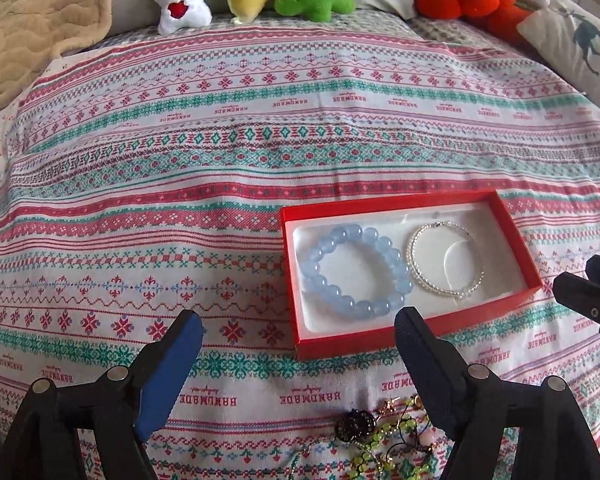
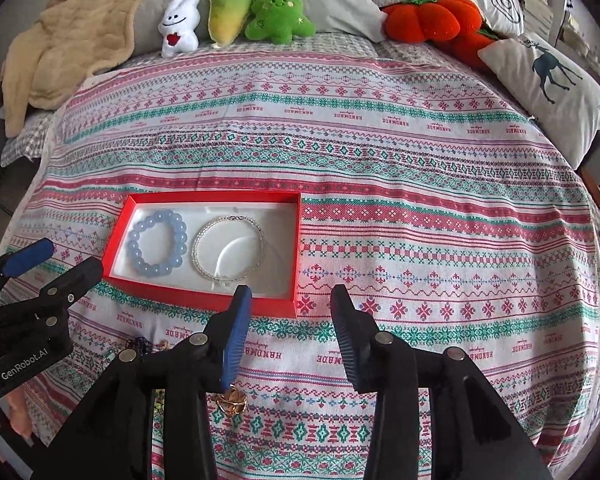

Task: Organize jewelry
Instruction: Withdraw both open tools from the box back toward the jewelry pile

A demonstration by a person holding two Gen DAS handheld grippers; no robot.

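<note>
Jewelry lies in and beside a red box (image 1: pixel 410 280) on a bed spread with a patterned cloth (image 1: pixel 220 160). Inside the box, on its white lining, a blue bead bracelet (image 1: pixel 354 270) fills the end toward the left gripper, and a thin string of small clear beads (image 1: pixel 446 258) loops in the other half, just beside it but not clearly touching. On the cloth at the box's near side, a loose tangle of pieces (image 1: pixel 384 436) waits: a dark beaded ball, green beads and gold-toned bits, with a gold-toned ring-like piece (image 2: pixel 230 398) showing beneath the right gripper.

The left gripper (image 1: pixel 298 336) hovers over the cloth at the box's near corner, its jaws standing wide apart with nothing between them. The right gripper (image 2: pixel 290 308) hangs above the box's near edge at the clear-bead end, its jaws parted to a moderate gap and likewise holding nothing. A person's fingers (image 2: pixel 16 416) grip the left tool's handle.

Well beyond the box, plush toys (image 2: pixel 236 12) line the pillows, alongside a beige blanket (image 2: pixel 76 32) and a deer-print cushion (image 2: pixel 552 80).
</note>
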